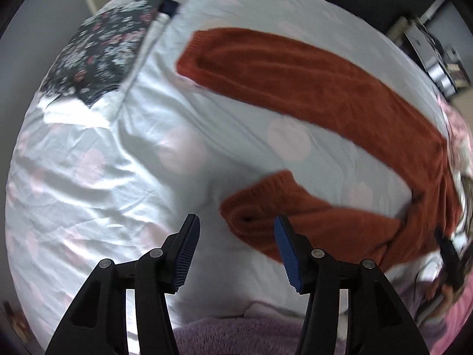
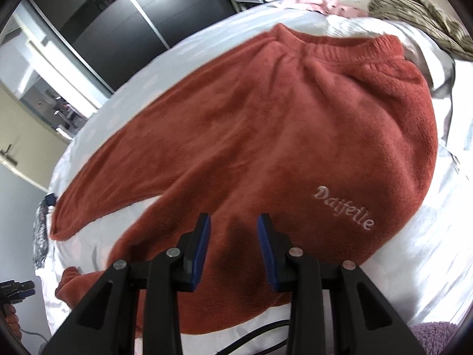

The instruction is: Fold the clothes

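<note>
clearly the whole matter turns on how the rust-red fleece trousers [image 2: 266, 136] lie across the pale dotted bedsheet [image 1: 97, 183]: their long axis runs from the ribbed waistband [image 2: 340, 48] at the far side of the right wrist view down to the two leg ends at the other side of the bed. the near leg cuff [image 1: 260, 195] lies just ahead and to the right of the left gripper [image 1: 235, 253], whose blue pads stand well apart with nothing between them; only bare sheet shows in the gap, and the cuff's edge sits near the right-hand pad. the far leg cuff [image 1: 192, 53] lies well apart, up near a dark floral cloth [image 1: 103, 47].

the right gripper [image 2: 233, 248] hovers over the seat of the trousers, beside the embroidered lettering [image 2: 344, 210], jaws part open and empty, the fleece below them and not pinched.

so the left hand is the nearer to the leg ends and the right to the waist end; a fold along the length would likely call for the left to shift rightward onto the near cuff first.
</note>
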`<state>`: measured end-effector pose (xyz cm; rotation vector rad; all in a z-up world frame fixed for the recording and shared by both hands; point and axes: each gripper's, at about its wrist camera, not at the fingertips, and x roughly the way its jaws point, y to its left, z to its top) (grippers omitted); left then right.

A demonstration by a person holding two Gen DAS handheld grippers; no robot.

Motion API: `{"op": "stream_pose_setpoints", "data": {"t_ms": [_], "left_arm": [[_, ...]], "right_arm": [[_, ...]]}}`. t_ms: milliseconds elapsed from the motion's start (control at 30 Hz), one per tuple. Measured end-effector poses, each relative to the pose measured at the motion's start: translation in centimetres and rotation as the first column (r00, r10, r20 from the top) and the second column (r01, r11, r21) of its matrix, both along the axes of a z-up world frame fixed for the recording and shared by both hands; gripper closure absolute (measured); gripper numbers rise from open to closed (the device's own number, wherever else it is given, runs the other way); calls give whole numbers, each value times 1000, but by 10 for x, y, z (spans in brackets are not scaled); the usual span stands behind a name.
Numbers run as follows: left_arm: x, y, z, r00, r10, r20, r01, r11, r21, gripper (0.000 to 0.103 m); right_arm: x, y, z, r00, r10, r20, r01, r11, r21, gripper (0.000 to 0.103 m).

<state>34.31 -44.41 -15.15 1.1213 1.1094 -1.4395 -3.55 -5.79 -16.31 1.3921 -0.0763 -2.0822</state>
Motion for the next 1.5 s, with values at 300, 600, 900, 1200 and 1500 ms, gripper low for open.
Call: {"op": "stream_pose_setpoints", "data": {"t_ms": [300,600,900,1200,1500], "left_arm": [[-53,24,-43,990,-139,36,133,981,139,49],[-94,20,-98,991,-131,14,127,978,169,49],[-96,8,-72,994,-72,-85,65,995,-82,49],[-109,31,-36,984,-179,20,175,930,-322,49],[-139,41,-43,946,-310,96,325,895,-304,47]], "right_arm": [[55,-31,1,951,287,116,-275,955,-108,71],[137,-87,-37,801,564,204,-588,804,88,71],[136,-103,-19,825,563,54,-560,826,-55,86],[85,-118,-4,921,388,-40,-389,908,-158,93],[1,-59,-24,997,33,66,-21,984,-174,94]]}}
